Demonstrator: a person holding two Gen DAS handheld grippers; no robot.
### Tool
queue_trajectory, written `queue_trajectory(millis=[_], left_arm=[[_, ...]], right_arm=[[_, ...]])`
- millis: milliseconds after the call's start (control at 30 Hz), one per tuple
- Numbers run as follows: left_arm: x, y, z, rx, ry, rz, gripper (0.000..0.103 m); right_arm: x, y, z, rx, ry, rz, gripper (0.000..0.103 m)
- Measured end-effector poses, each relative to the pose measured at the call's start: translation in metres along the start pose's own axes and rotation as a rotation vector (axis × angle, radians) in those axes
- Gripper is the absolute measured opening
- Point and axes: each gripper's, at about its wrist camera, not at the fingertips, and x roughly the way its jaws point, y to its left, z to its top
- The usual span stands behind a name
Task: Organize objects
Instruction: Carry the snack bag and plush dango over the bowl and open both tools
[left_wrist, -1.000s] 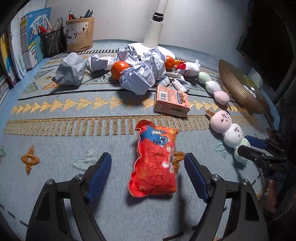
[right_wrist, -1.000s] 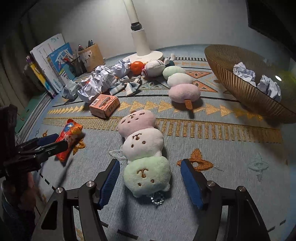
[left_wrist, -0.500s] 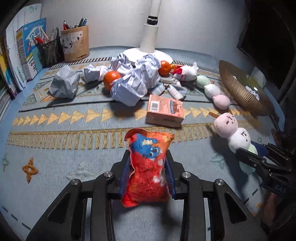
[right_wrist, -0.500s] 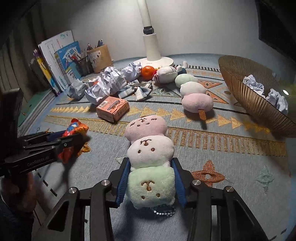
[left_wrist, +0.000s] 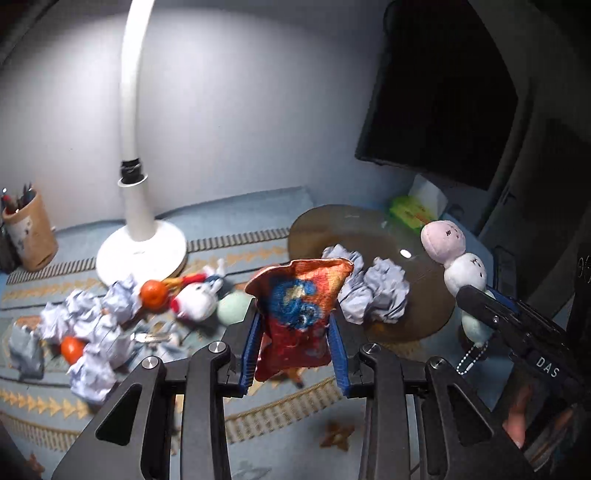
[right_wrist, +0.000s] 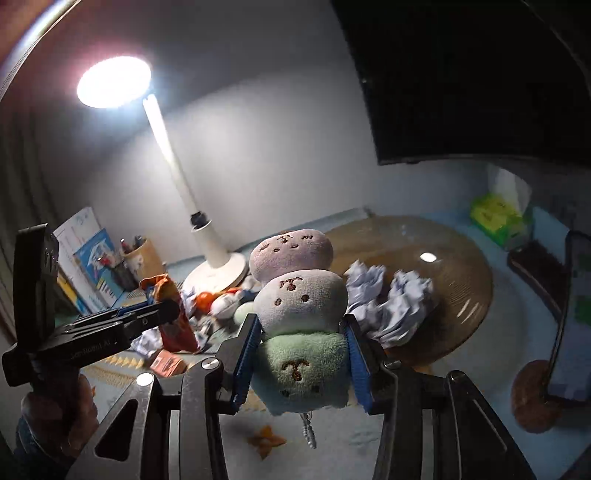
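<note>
The left gripper (left_wrist: 295, 350) was clamped on a red snack bag (left_wrist: 297, 317), held upright in the air above the patterned mat (left_wrist: 280, 424). The right gripper (right_wrist: 301, 363) pinched the green end of a three-ball dango plush (right_wrist: 301, 306), raised before the brown woven bowl (right_wrist: 461, 280) holding crumpled paper balls (right_wrist: 391, 302)

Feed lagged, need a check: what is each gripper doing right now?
Left gripper: closed on the red snack bag, lifted.
Right gripper: closed on the dango plush, lifted.
</note>
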Motion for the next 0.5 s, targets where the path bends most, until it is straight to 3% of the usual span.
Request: queue_trajectory(millis=[167, 333, 367, 433, 500], left_arm=[[0.034, -0.035, 0.033, 0.038, -0.03, -0.072, 0.03], [0.075, -0.05, 0.05, 0.045, -0.034, -0.089, 0.031], [0.084, -0.051, 0.052, 0.041, -0.025, -0.101, 0.034], [0.098, -0.049, 0.056, 0.027, -0.002, -0.103, 0.066], [0.098, -0.042, 0.053, 0.002, 0.002, -0.11, 0.066]], right_arm=[[0.009, -0.044, 0.039, 0.115, -0.047, -0.077, 0.044], [0.036, -0.062, 0.059, 0.163, -0.023, -0.08, 0.044], [0.043, -0.062, 0.064, 0.163, -0.011, -0.084, 0.045], [0.062, -0.064, 0.073, 0.17, 0.032, -0.087, 0.055], [0.076, -0.067, 0.074, 0.176, 0.076, -0.072, 0.06]])
